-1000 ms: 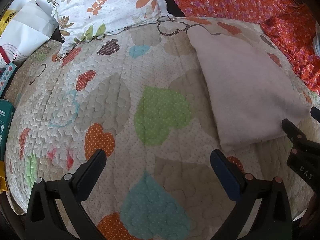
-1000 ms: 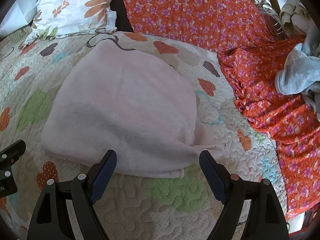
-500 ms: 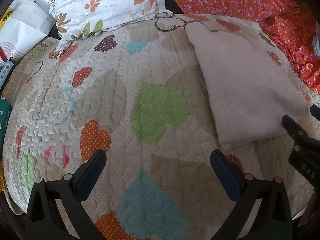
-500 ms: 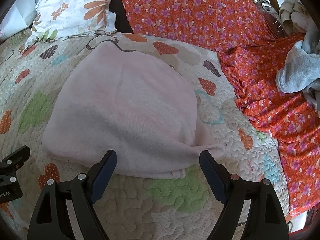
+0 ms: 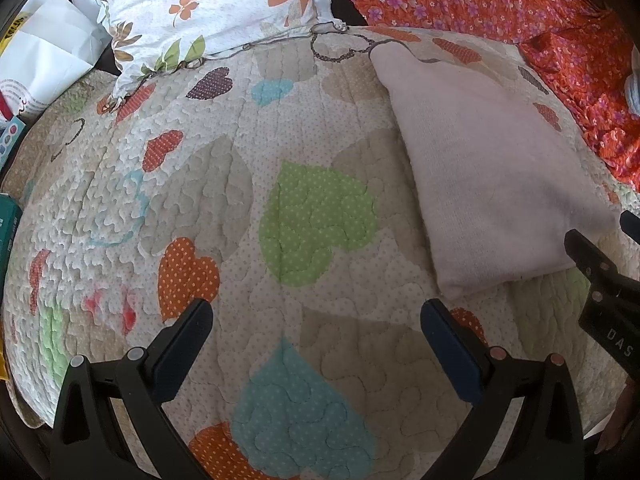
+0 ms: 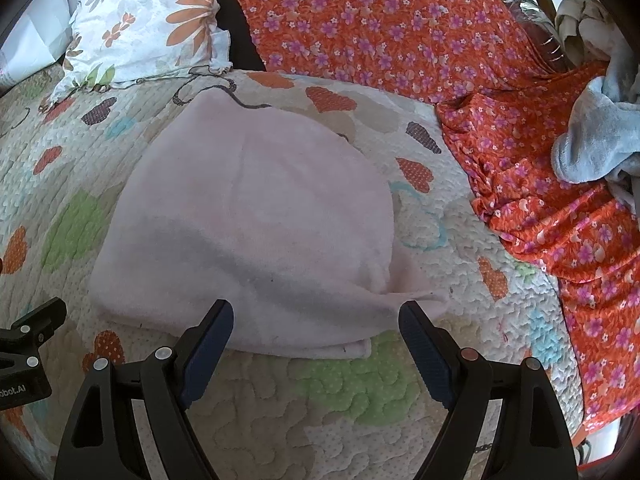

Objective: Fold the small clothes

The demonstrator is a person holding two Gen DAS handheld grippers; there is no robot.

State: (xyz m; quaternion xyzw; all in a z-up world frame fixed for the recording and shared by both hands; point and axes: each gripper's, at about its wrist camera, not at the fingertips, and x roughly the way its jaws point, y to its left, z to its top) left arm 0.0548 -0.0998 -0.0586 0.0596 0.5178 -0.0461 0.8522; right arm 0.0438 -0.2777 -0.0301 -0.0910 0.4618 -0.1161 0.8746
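A pale pink fleece garment (image 6: 256, 224) lies folded flat on the heart-patterned quilt (image 6: 340, 400), with a small flap sticking out at its near right corner. My right gripper (image 6: 316, 336) is open just short of the garment's near edge, nothing between its fingers. In the left wrist view the same garment (image 5: 492, 184) lies to the right. My left gripper (image 5: 316, 336) is open over bare quilt (image 5: 224, 184), to the left of the garment's near corner. The right gripper's body (image 5: 608, 308) shows at that view's right edge.
A floral pillow (image 5: 208, 8) lies at the back left. An orange flowered sheet (image 6: 400, 28) covers the back and right side. A light blue fleece item (image 6: 592, 140) sits in a heap at the far right. A white bag (image 5: 44, 56) and boxes are at the left edge.
Both grippers have drifted slightly, so the scene sits a little lower in the left view. The garment has not moved and both grippers stay open.
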